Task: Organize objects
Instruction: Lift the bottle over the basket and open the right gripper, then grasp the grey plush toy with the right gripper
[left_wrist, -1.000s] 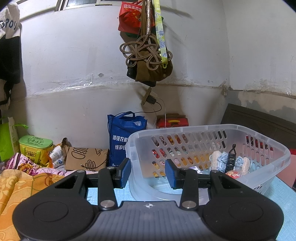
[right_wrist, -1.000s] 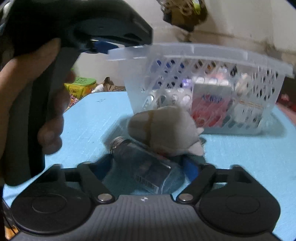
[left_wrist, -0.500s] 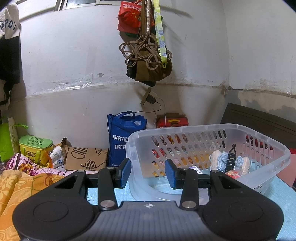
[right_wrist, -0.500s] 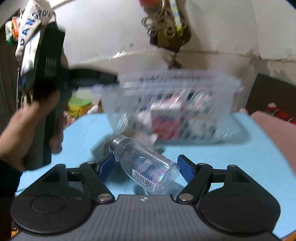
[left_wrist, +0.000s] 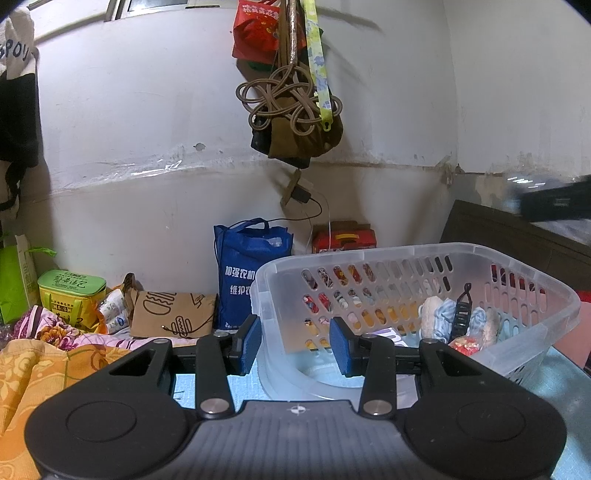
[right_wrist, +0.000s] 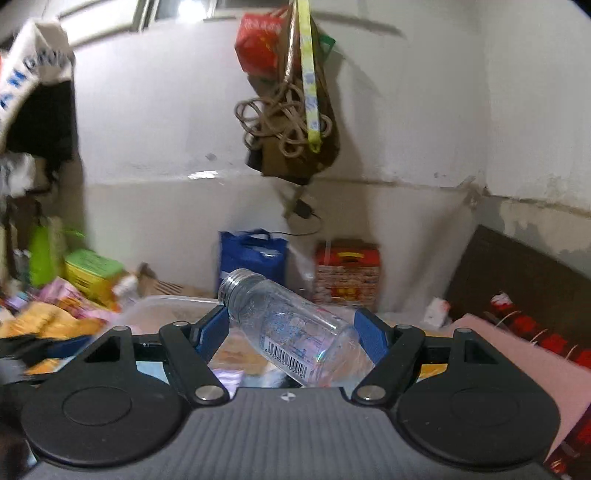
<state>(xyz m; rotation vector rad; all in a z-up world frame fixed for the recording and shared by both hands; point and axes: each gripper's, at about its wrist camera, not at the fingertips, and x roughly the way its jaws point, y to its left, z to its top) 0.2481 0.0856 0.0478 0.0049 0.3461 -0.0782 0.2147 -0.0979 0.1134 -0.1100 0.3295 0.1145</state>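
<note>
My right tool (right_wrist: 291, 332) is clamped on a clear plastic bottle (right_wrist: 295, 328), which lies tilted between the blue pads (right_wrist: 212, 330) at lower centre of the right wrist frame, its threaded, capless neck pointing up and left and its barcode facing me. Below and behind it I see a blurred stretch of the translucent basket (right_wrist: 166, 302) rim.

My left tool (left_wrist: 294, 345) stands with its jaws apart and nothing between them, low in the left wrist frame. Just beyond it the perforated basket (left_wrist: 517, 295) sits on the light blue desk (left_wrist: 569, 391), filling the lower right; inside, toward its right end, lie a black hair clip (left_wrist: 461, 314) and some pale bundled items I cannot identify. A blue tote bag (left_wrist: 247, 273) stands against the wall behind.
</note>
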